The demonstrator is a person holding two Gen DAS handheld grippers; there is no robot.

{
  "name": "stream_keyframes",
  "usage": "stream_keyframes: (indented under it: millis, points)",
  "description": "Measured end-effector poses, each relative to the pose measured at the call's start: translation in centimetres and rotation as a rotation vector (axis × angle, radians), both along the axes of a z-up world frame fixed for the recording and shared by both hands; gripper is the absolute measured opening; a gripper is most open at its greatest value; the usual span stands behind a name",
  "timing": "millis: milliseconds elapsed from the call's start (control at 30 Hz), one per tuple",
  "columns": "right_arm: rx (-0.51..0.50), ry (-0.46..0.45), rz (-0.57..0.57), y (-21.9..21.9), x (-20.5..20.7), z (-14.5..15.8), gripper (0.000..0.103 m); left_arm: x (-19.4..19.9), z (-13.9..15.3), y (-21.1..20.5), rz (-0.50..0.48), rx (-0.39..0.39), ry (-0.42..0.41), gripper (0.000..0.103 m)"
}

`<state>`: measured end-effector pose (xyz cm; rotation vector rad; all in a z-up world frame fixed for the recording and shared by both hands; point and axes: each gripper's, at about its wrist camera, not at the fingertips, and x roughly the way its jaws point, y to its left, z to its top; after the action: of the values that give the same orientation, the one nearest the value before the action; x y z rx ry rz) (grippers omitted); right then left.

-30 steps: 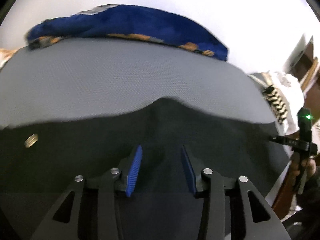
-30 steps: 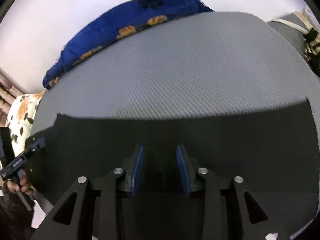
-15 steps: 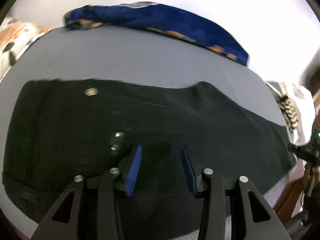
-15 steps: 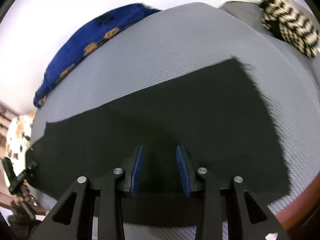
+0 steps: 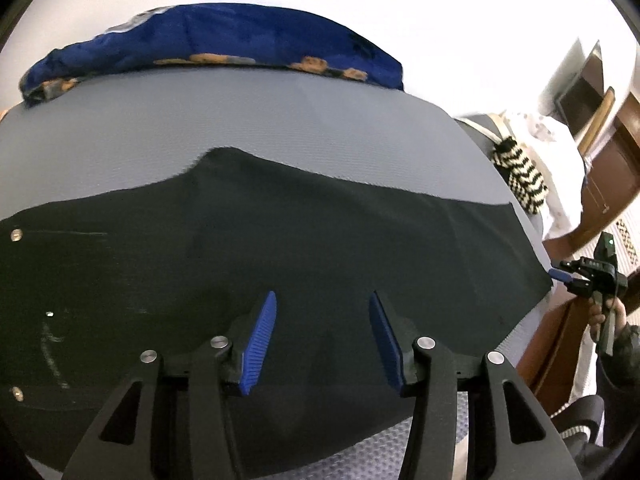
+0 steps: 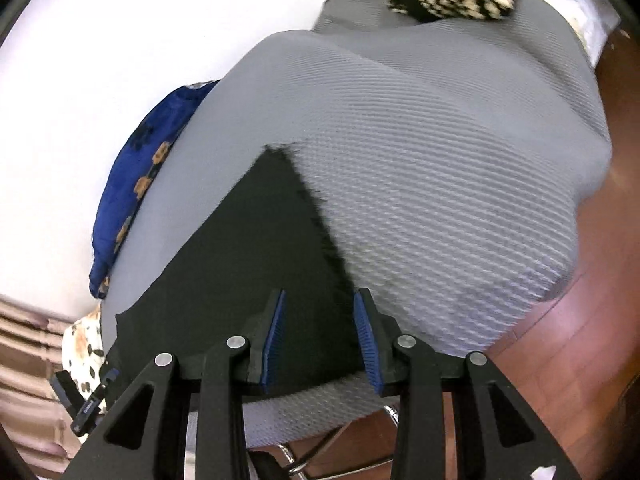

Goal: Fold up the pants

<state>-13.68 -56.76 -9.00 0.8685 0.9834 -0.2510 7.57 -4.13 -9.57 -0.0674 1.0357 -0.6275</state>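
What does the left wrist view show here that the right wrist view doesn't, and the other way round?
Only the left wrist view shows the waist end of the black pants with its metal studs, and the right gripper at the hem corner. Only the right wrist view shows the wooden floor, the chrome frame underneath and the curtain. Both show the pants on the grey mattress, the blue cushion, the striped knit, and open, empty jaws.

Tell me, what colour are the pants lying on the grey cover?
The pants are plain black. They show best in the left wrist view.
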Motion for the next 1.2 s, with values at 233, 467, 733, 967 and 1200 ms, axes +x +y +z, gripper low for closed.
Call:
stream_keyframes:
  millis: [233,467,733,967,1200]
  points:
    - [0.075,-0.014,-0.003,-0.9,-1.8,-1.5,0.033,-0.7,-0.9,-2.3,-0.04,0.017,0.034,0.05]
    - [0.155,-0.07,-0.007,0.4,-2.9,-2.4,0.033,-1.4,-1.9,-3.7,-0.058,0.044,0.056,0.05]
    - [0.218,-0.111,-0.028,2.0,-4.2,-2.9,0.033,-1.4,-2.6,-4.0,-0.055,0.047,0.069,0.05]
    - [0.201,-0.159,-0.079,1.8,-2.5,-3.3,0.033,-1.4,-2.6,-4.0,-0.054,0.049,0.064,0.051]
    - [0.23,-0.176,-0.067,0.4,-0.3,-3.4,0.031,-1.6,-2.8,-4.1,-0.052,0.044,0.055,0.052]
